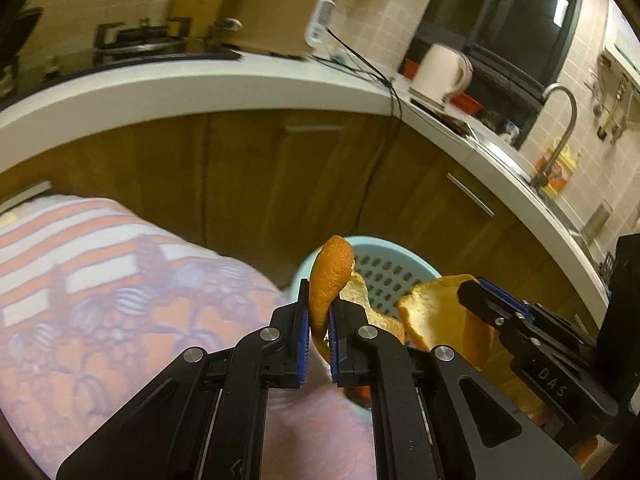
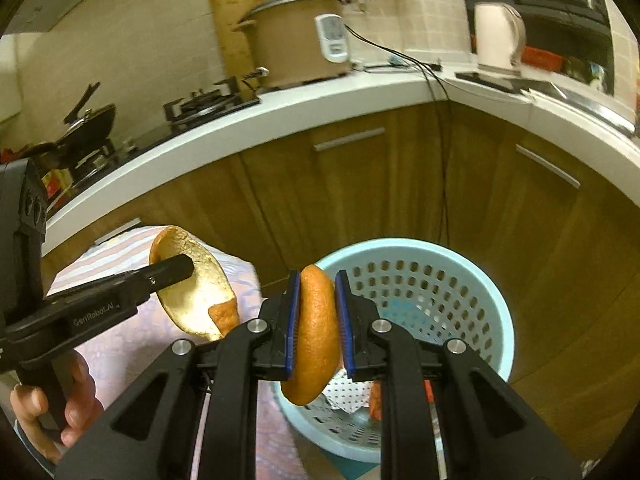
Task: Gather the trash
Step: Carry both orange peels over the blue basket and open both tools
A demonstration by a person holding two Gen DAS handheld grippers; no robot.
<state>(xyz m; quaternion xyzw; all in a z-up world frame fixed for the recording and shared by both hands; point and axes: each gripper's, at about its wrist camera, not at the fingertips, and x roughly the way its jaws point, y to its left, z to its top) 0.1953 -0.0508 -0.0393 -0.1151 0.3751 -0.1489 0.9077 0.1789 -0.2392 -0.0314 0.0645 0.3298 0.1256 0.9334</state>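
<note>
The left gripper (image 1: 319, 322) is clamped on a curled strip of orange peel (image 1: 330, 276), held up near the rim of the pale blue perforated plastic basket (image 2: 472, 280). The right gripper (image 2: 317, 320) pinches a second, rounder piece of orange peel (image 2: 314, 336) over the basket's near left edge (crumpled scraps lie inside). A patterned orange-and-white tablecloth (image 1: 100, 280) lies left.

orange peels (image 1: 332, 276): 2 | grippers (image 1: 319, 344): 2 | basket (image 2: 472, 264): 1 | kettle (image 2: 498, 38): 1 | rice cooker (image 2: 300, 36): 1
</note>
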